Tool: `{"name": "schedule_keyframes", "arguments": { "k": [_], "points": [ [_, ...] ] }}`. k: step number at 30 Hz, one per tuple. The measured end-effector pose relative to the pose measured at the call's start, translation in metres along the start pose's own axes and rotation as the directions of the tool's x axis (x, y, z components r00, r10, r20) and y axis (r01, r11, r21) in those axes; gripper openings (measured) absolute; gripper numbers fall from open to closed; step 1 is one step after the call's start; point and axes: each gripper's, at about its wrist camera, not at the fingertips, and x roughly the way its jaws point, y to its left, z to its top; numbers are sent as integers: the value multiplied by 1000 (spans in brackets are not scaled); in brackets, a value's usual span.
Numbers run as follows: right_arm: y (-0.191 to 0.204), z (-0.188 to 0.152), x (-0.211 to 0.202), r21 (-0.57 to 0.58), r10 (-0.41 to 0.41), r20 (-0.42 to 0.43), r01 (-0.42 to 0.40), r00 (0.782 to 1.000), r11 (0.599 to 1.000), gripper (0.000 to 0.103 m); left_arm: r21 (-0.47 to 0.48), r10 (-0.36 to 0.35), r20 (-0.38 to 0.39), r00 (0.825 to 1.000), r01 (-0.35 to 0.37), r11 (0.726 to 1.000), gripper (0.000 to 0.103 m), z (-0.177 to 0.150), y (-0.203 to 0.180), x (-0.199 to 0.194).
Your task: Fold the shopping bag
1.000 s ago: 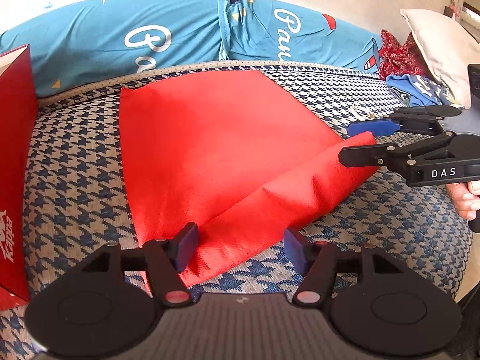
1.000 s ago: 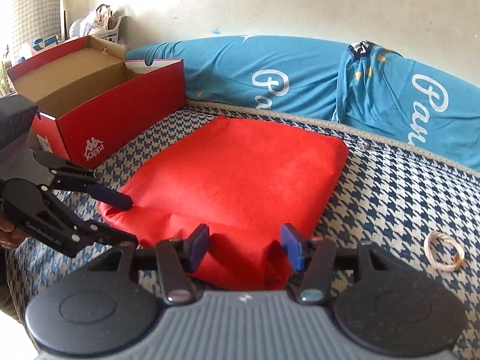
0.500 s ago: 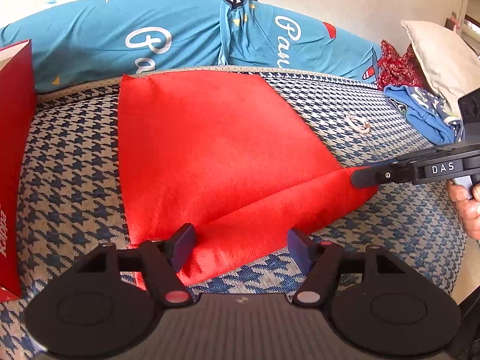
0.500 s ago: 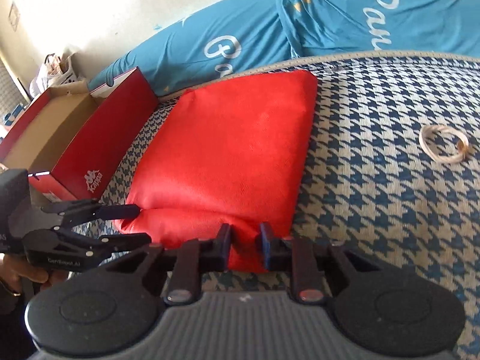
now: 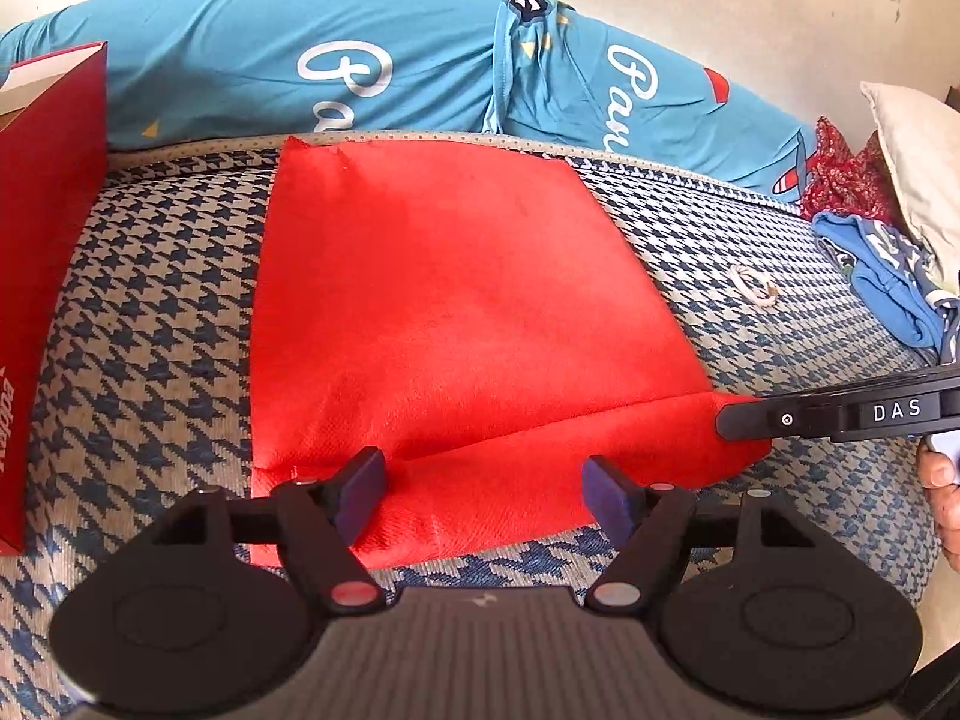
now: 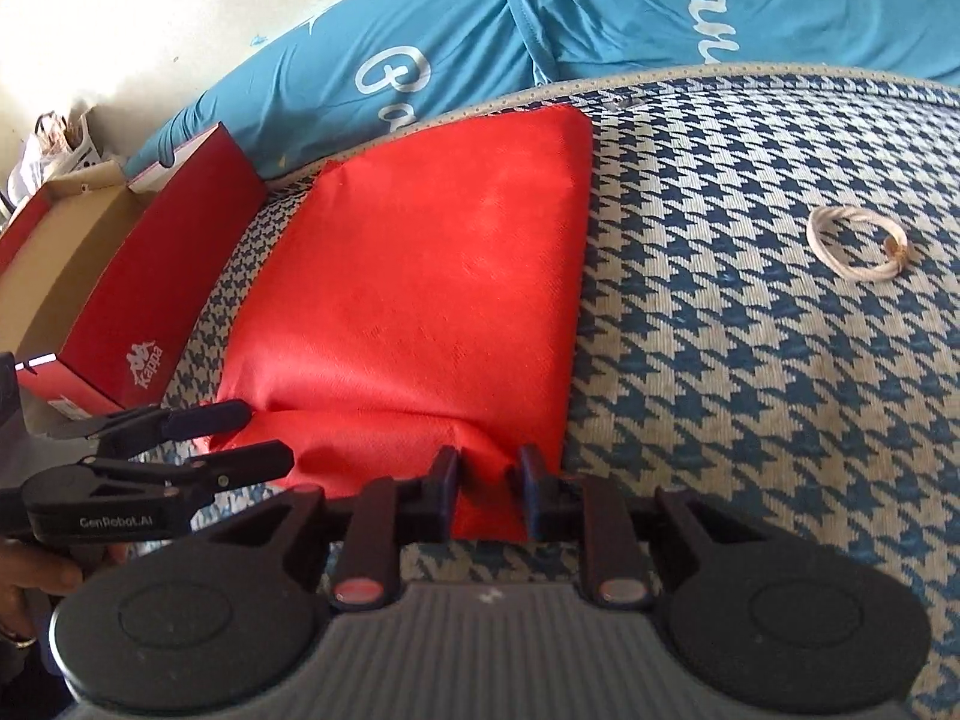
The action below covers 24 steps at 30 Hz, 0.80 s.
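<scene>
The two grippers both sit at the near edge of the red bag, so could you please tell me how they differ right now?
The right gripper is shut on the near right corner of the bag, bunching the cloth. The left gripper is open, its jaws just widening, with the bag's near edge between its pads but not pressed. Both are black, blue-padded and hand-held.

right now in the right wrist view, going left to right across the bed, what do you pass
red shoe box → red shopping bag → bare houndstooth bed cover → coiled white cord
</scene>
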Motion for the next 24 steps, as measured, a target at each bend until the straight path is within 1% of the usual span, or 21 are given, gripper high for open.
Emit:
{"name": "schedule_keyframes", "arguments": {
  "k": [6, 9, 12, 14, 15, 17, 19, 21, 22, 24],
  "points": [
    [22, -6, -1, -107, -99, 22, 101, 995, 989, 21, 0, 87, 19, 996, -87, 996, 78, -2, -16, 9],
    [34, -11, -1, -149, -154, 39, 158, 987, 976, 22, 11, 110, 23, 994, -110, 994, 79, -2, -21, 12],
    [40, -13, -5, -183, -178, 66, 187, 982, 965, 25, 26, 115, 23, 993, -116, 993, 80, -2, -22, 14],
    [42, -14, -13, -204, -188, 101, 205, 977, 957, 25, 30, 116, 25, 993, -117, 993, 80, -2, -22, 15],
    [43, -14, -16, -206, -190, 113, 210, 975, 956, 25, 33, 117, 26, 993, -118, 993, 80, -2, -22, 15],
    [43, -14, -27, -206, -189, 166, 222, 968, 953, 25, 37, 118, 27, 993, -119, 992, 80, -2, -23, 15],
    [44, -13, -37, -215, -151, 214, 197, 965, 957, 25, 40, 117, 30, 993, -118, 992, 80, -2, -23, 16],
    [48, -12, -36, -232, -99, 217, 150, 971, 961, 25, 45, 118, 32, 993, -119, 992, 80, -2, -23, 17],
    [51, -12, -33, -252, -75, 210, 128, 975, 959, 23, 46, 117, 33, 993, -118, 992, 80, -2, -24, 17],
    [63, -13, -25, -317, -57, 188, 115, 980, 941, 21, 47, 115, 36, 993, -117, 992, 80, -2, -24, 17]
  ]
}}
